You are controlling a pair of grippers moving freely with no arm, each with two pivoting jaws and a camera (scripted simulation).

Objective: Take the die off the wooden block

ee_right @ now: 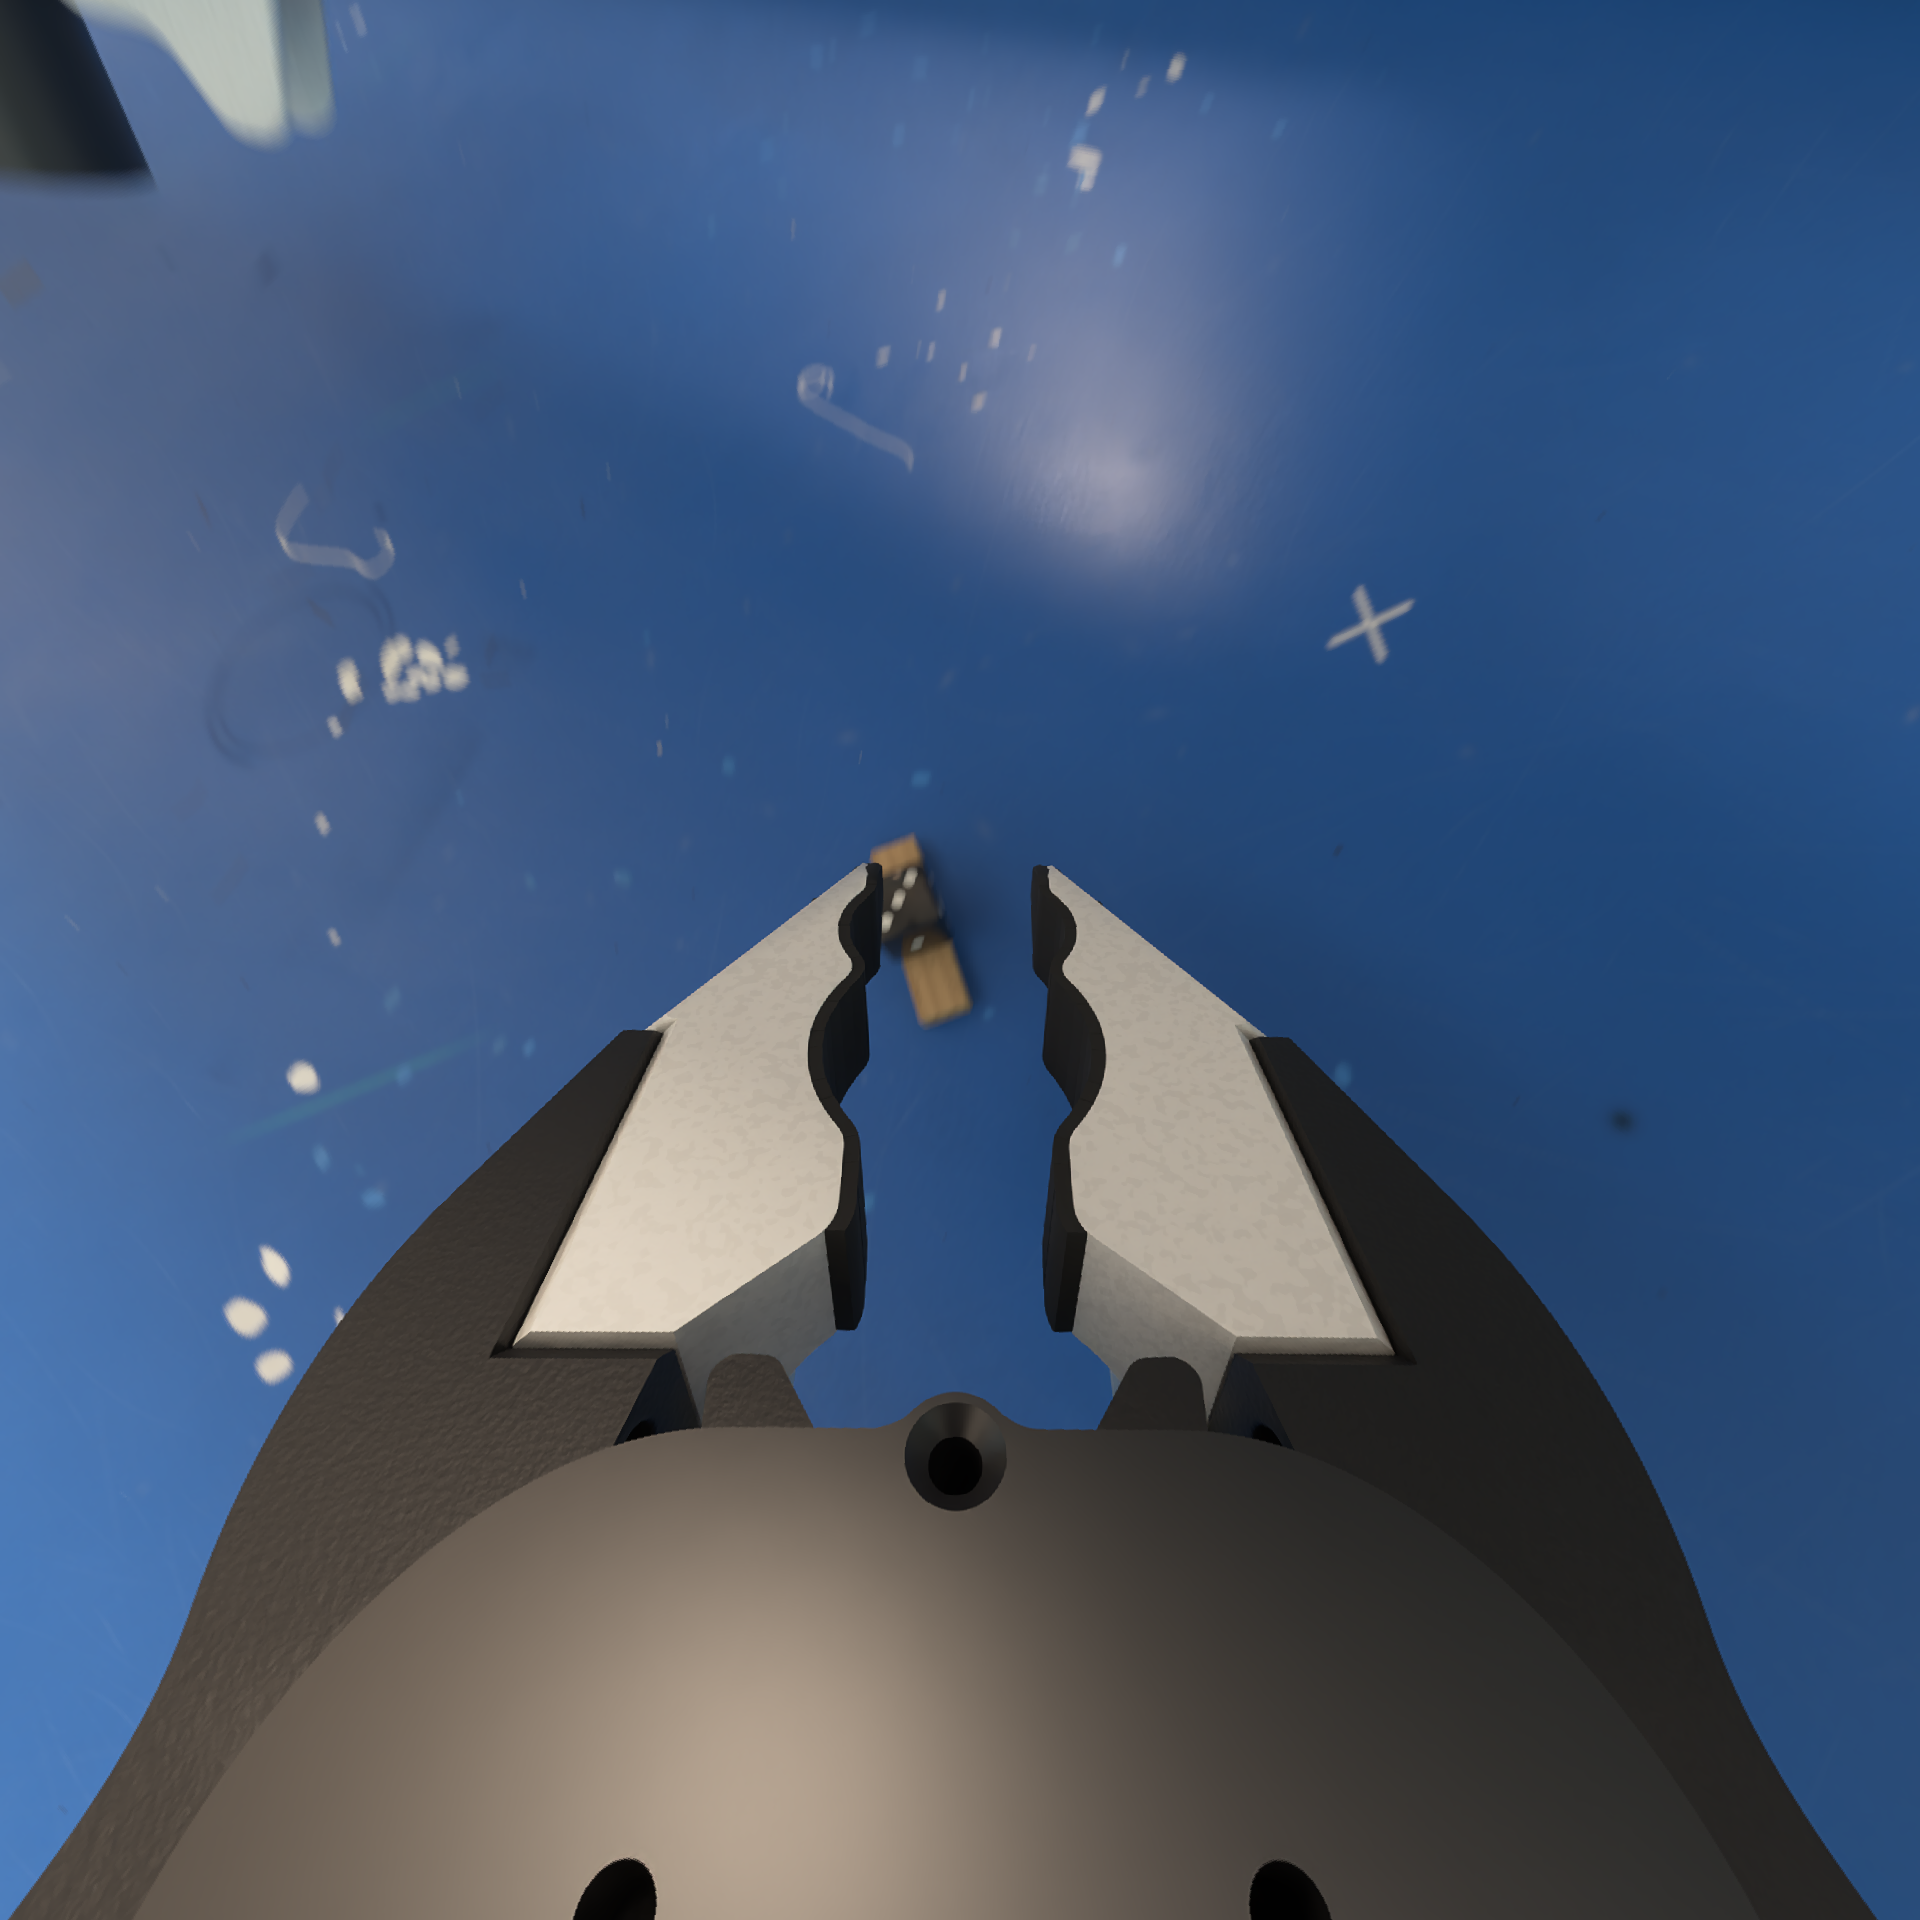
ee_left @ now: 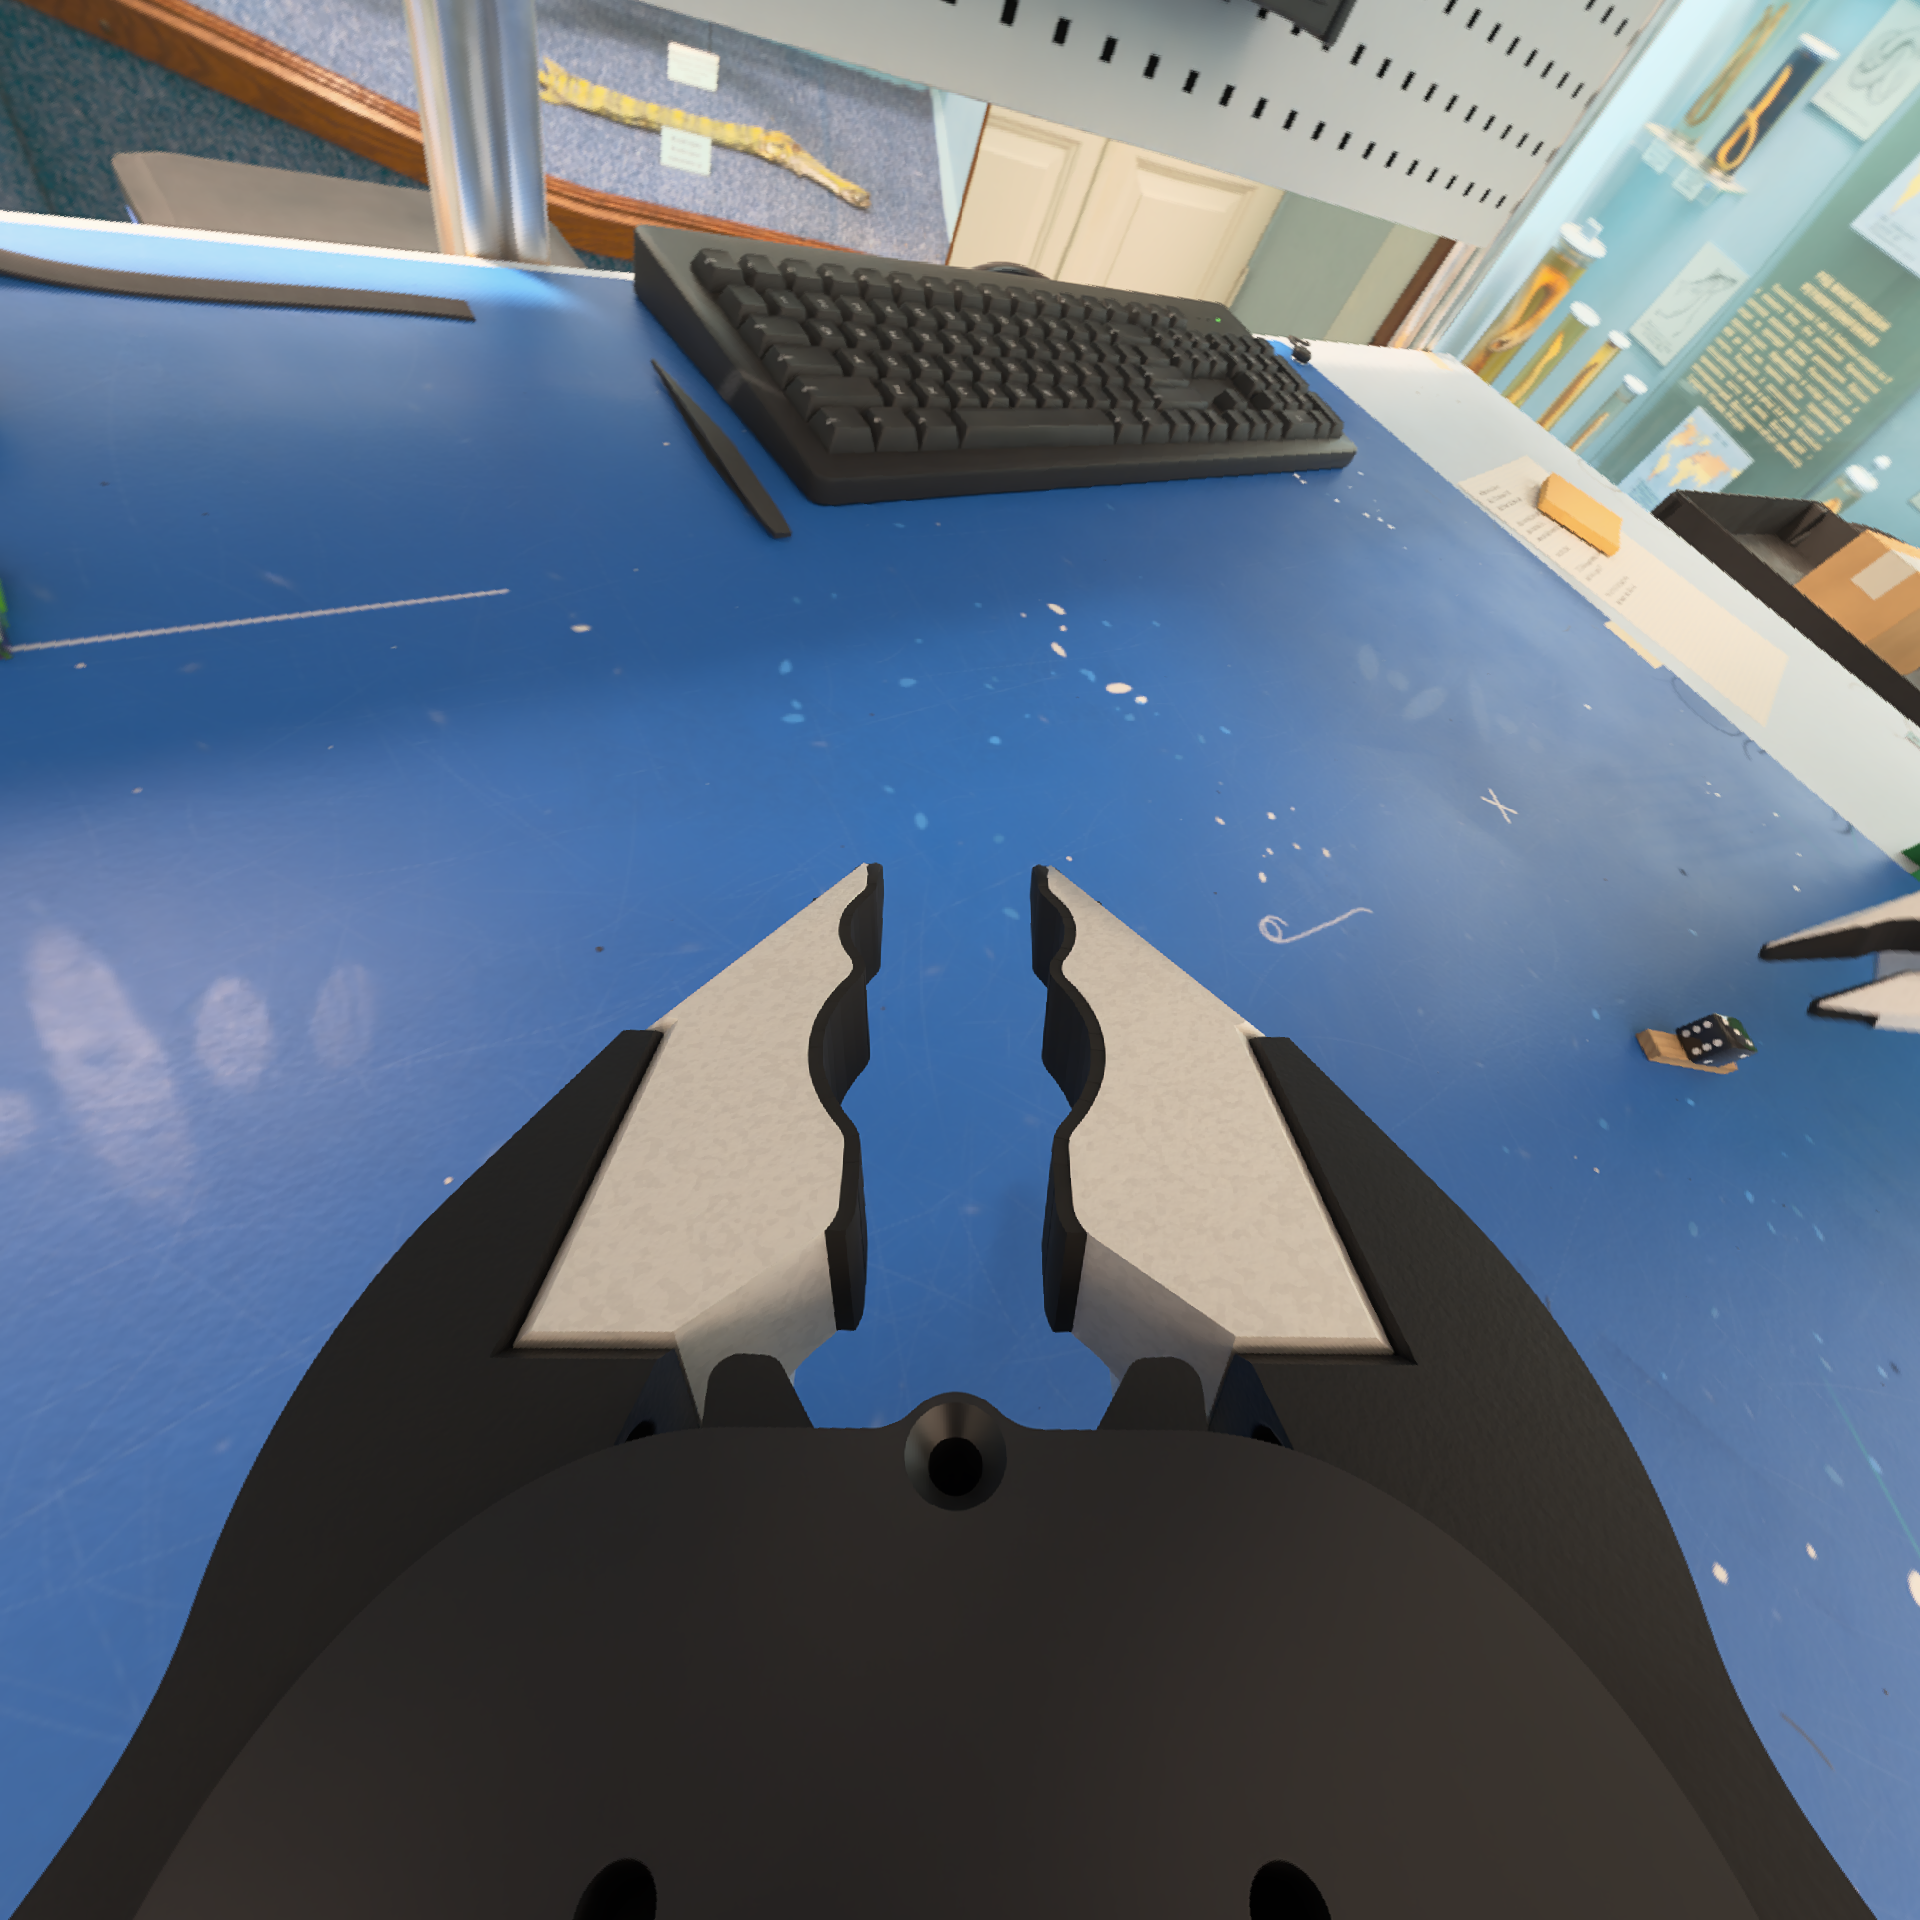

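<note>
The die (ee_left: pixel 1712 1037) is black with white dots and it sits on the block (ee_left: pixel 1685 1049), a small flat piece of light wood that lies on the blue worktop (ee_left: pixel 520 831). In the right wrist view the die (ee_right: pixel 911 900) rests on the far half of the block (ee_right: pixel 938 985), and the near half of the block is bare. The right gripper (ee_right: pixel 956 883) hangs above the block and looks down on it; its jaws are apart with a middle gap and hold nothing, and the die shows just beside the tip of the left finger, partly hidden by it. In the left wrist view, two pale finger tips of the right gripper (ee_left: pixel 1860 977) come in from the right edge, just beyond the block. The left gripper (ee_left: pixel 956 883) is well apart from the block, over bare worktop, its jaws also apart with the same middle gap and empty. Far from the block, at the back of the worktop, stands a black keyboard (ee_left: pixel 987 364), and a thin dark stick (ee_left: pixel 719 449) lies beside it. White paint spots and a small cross mark (ee_left: pixel 1499 805) are on the worktop between the keyboard and the block.
</note>
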